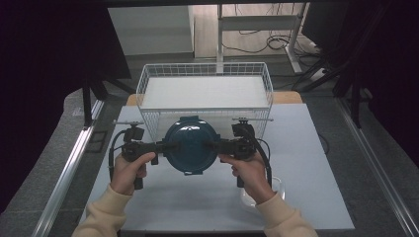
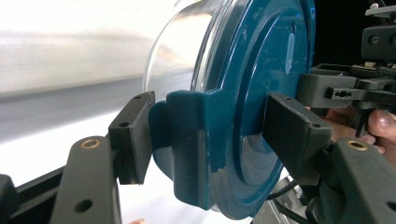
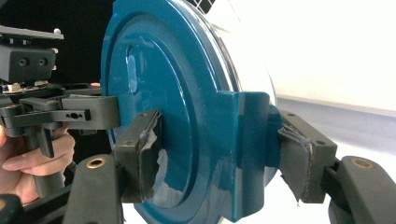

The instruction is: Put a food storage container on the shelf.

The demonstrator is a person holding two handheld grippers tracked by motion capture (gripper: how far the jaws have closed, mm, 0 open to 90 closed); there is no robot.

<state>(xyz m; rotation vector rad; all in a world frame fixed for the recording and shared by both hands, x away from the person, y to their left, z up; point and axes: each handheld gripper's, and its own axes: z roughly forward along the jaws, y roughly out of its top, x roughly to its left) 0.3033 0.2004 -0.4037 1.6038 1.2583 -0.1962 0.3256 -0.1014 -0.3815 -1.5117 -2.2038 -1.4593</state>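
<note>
A round clear container with a dark teal lid (image 1: 190,144) hangs just above the table, in front of the wire basket. My left gripper (image 1: 168,146) is shut on the lid's left clip tab and my right gripper (image 1: 212,144) on its right tab. In the left gripper view the jaws (image 2: 205,135) clamp the teal tab (image 2: 187,140), with the clear bowl wall (image 2: 177,51) behind it. The right gripper view has its jaws (image 3: 222,156) pressed on the opposite tab (image 3: 243,140) and the lid face (image 3: 173,93).
A white wire basket (image 1: 205,66) stands at the back of the white table (image 1: 306,163), right behind the container. A clear object (image 1: 277,189) lies on the table by the person's right wrist. Dark floor and metal rails flank the table.
</note>
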